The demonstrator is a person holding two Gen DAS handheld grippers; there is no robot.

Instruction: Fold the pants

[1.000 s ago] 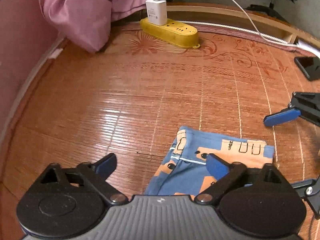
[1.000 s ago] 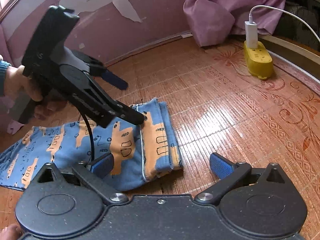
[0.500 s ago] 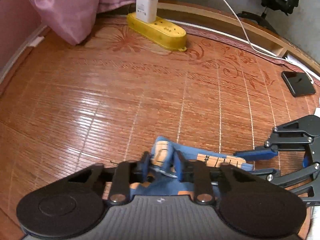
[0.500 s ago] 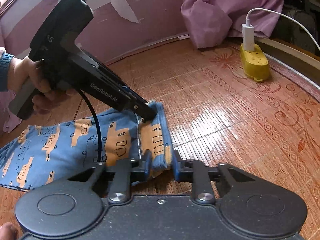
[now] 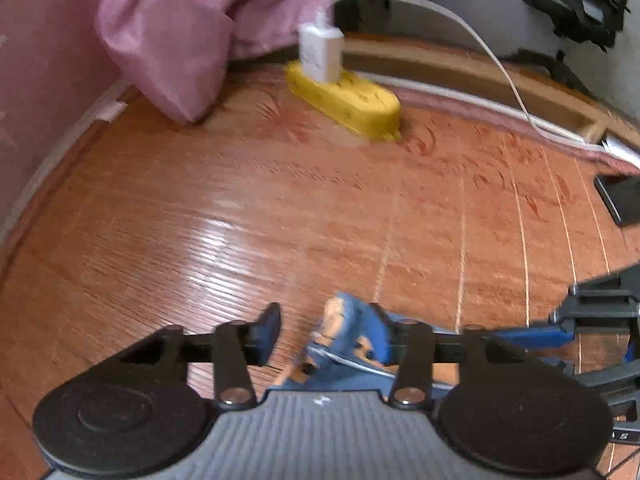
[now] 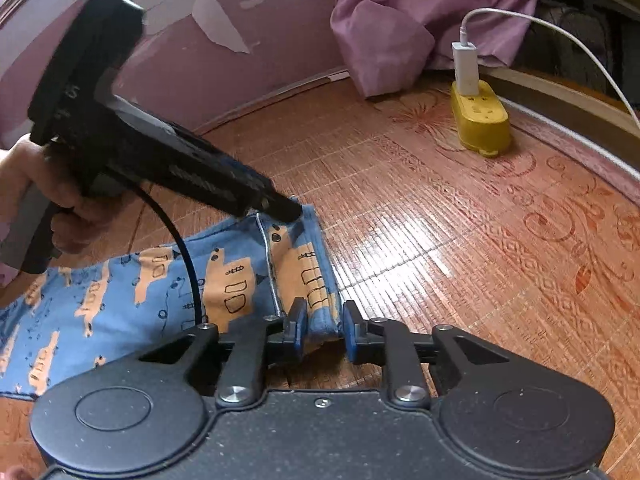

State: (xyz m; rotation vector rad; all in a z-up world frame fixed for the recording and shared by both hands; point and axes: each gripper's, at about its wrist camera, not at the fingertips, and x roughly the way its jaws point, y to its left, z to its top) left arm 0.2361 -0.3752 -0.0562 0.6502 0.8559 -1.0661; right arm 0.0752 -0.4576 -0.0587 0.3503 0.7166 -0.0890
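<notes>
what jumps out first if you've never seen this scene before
The blue pants with orange prints stand out, spread on the reddish woven mat, with the right gripper pinching one corner of their end. The left gripper, fingers apart in its own view, is at the far corner of that end. Behind them, a bright yellow power strip holding a white charger sits beside a pink cloth.

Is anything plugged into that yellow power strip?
Yes, a white charger with a white cable stands plugged into the yellow power strip.
</notes>
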